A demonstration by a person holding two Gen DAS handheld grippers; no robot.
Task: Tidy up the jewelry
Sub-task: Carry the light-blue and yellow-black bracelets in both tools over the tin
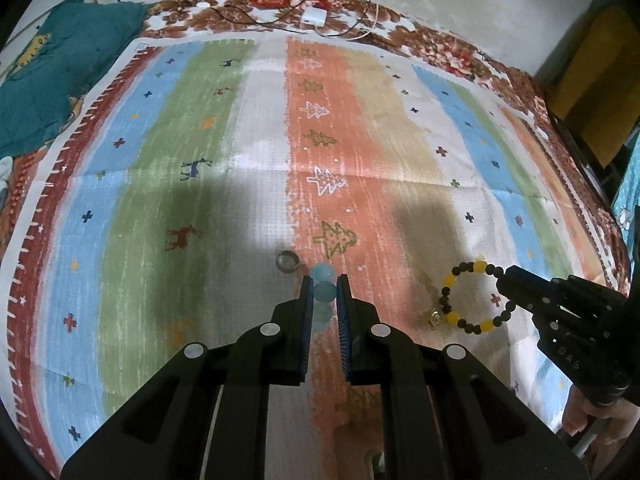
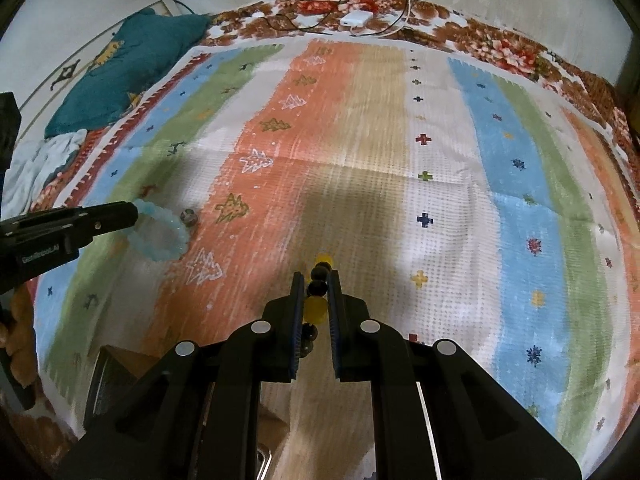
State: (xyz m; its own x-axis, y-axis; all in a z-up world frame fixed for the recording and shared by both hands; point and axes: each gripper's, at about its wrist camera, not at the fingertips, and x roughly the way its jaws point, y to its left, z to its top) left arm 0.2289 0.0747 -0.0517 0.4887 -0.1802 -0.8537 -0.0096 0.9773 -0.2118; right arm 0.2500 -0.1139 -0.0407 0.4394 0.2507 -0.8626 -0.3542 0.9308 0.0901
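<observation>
My left gripper [image 1: 324, 280] is shut on a pale blue bead bracelet [image 1: 323, 292], held edge-on between its pads above the striped cloth; the right wrist view shows it [image 2: 160, 234] as a ring hanging from the left gripper [image 2: 134, 214]. A small silver ring [image 1: 287, 261] lies on the cloth just left of the left fingertips, also seen in the right wrist view [image 2: 188, 216]. My right gripper [image 2: 316, 276] is shut on a black-and-yellow bead bracelet [image 2: 317, 288], which the left wrist view shows [image 1: 474, 298] as a loop with a small gold charm, hanging from the right gripper [image 1: 505, 274].
A striped cloth [image 1: 260, 140] with trees and reindeer covers a floral bedspread [image 1: 440, 52]. A teal garment [image 1: 52, 80] lies at the far left. A white charger [image 1: 314, 16] with cables sits at the far edge. A brown box [image 2: 120, 376] sits at the near left.
</observation>
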